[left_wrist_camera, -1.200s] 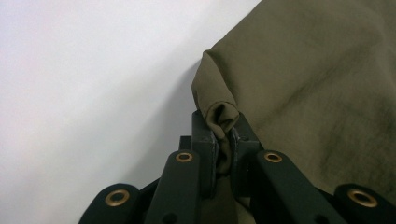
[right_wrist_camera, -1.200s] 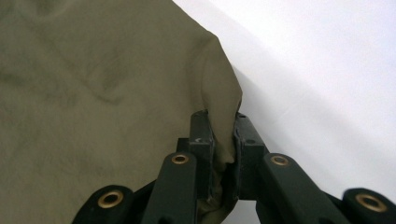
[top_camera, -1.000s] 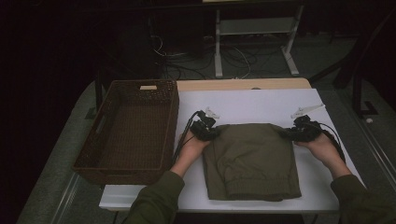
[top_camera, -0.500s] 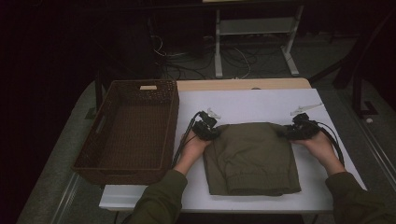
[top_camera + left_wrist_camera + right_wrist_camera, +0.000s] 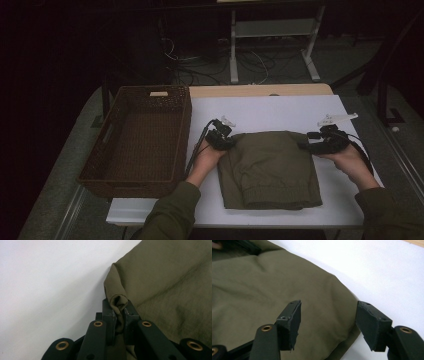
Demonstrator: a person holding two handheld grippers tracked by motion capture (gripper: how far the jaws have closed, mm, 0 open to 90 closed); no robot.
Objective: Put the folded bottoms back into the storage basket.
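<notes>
**Folded garment, one corner pinched**

Folded olive-green fabric garment (image 5: pixel 270 170) lies mid-table on white tabletop (image 5: pixel 280 112). Left gripper (image 5: pixel 223 140) at garment's 10 o'clock corner, jaws pinching a fabric fold. Right gripper (image 5: pixel 310 146) at 2 o'clock edge, jaws spread. Brown wicker basket (image 5: pixel 107 172) at 9 o'clock.

One folded olive garment (image 5: pixel 270 170), one wicker basket (image 5: pixel 137 172), two grippers, one white table (image 5: pixel 280 107)
</notes>
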